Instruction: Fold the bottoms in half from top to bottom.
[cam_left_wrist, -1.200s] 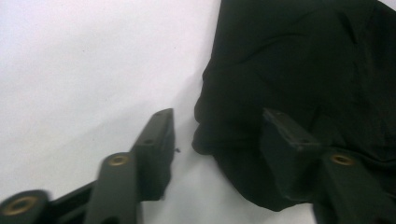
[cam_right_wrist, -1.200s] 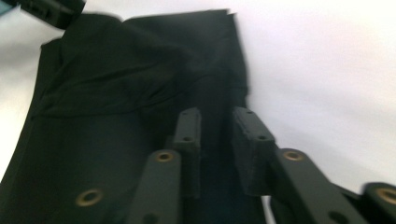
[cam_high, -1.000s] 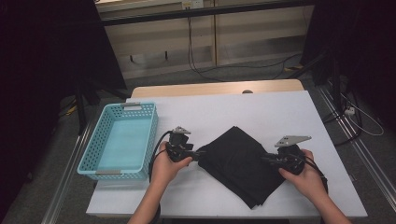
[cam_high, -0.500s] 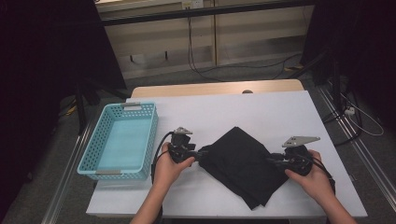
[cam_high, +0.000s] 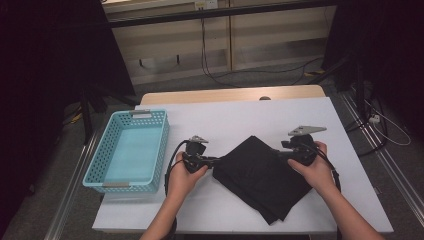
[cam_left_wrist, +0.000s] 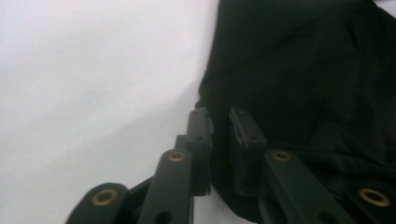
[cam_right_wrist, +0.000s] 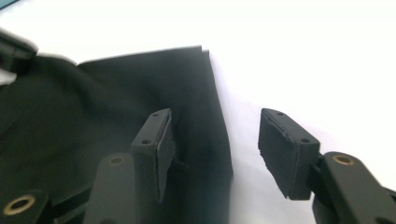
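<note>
Cloth (cam_high: 262, 175), black and folded, lies on the near half of the white table (cam_high: 225, 120), between the two hands. It looks soft, light and limp, so it is best taken at a corner or edge. The left gripper (cam_left_wrist: 219, 128) has just closed narrow on its left corner. The right gripper (cam_right_wrist: 215, 149) has just been opening, its jaws now standing wide over the right edge, pinching nothing. Farther left stands an empty blue basket (cam_high: 100, 165). How many layers the dark folds hide, I cannot tell.
</note>
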